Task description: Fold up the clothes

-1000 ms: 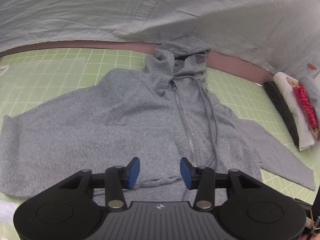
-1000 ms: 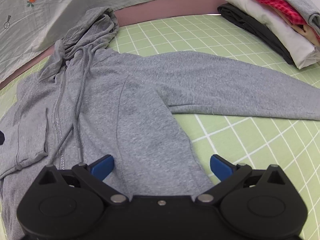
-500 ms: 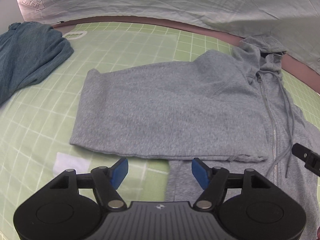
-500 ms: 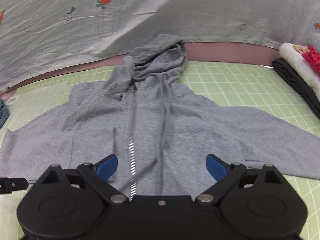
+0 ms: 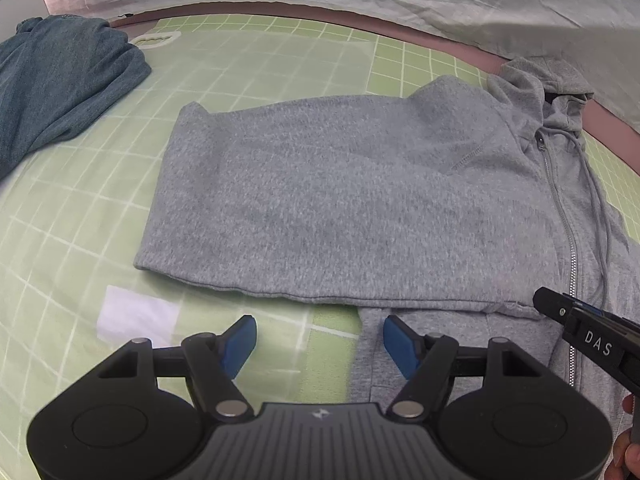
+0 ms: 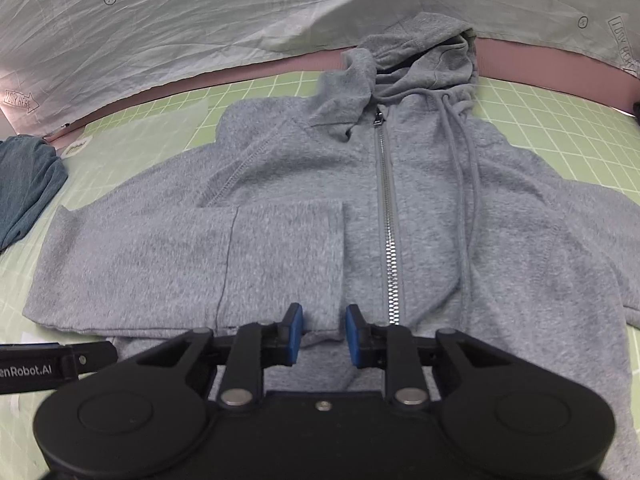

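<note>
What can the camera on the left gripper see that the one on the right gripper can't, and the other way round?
Only the left wrist view shows the white patch on the green mat. Only the right wrist view shows the hoodie's whole hood and far sleeve. Both show the grey hoodie, its zipper, the folded-in sleeve and the teal garment.

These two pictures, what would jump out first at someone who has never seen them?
A grey zip hoodie lies spread on a green gridded mat, one sleeve folded across its chest. Two black grippers with blue fingertips, the left gripper and the right gripper, sit at its lower edge. A teal garment lies crumpled at far left.
</note>
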The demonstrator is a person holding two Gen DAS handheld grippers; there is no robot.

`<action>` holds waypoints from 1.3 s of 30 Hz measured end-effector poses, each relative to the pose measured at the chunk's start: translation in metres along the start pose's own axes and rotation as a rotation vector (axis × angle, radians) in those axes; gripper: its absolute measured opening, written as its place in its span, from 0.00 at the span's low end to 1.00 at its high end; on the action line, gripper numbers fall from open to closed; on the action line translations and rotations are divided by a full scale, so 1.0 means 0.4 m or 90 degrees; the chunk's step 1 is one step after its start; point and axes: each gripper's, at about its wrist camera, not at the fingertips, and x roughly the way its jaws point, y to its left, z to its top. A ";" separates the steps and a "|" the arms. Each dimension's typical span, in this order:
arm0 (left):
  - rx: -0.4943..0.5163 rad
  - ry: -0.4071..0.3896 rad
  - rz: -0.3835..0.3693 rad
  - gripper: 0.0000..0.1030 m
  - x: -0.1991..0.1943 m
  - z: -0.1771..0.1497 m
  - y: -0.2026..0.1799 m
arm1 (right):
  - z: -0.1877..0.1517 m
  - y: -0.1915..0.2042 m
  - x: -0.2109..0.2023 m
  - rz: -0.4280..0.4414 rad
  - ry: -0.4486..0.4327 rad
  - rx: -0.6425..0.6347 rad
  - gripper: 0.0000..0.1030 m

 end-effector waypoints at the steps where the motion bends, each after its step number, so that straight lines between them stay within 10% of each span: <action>1: 0.000 0.002 0.001 0.69 0.004 0.000 -0.003 | 0.003 0.002 -0.001 0.000 0.000 -0.011 0.18; 26: -0.006 -0.027 0.107 0.69 -0.061 -0.079 -0.073 | 0.065 -0.195 -0.226 0.039 -0.145 -0.031 0.11; 39: -0.077 -0.052 0.156 0.74 -0.025 -0.077 -0.068 | 0.008 -0.599 -0.297 -0.194 -0.188 0.123 0.10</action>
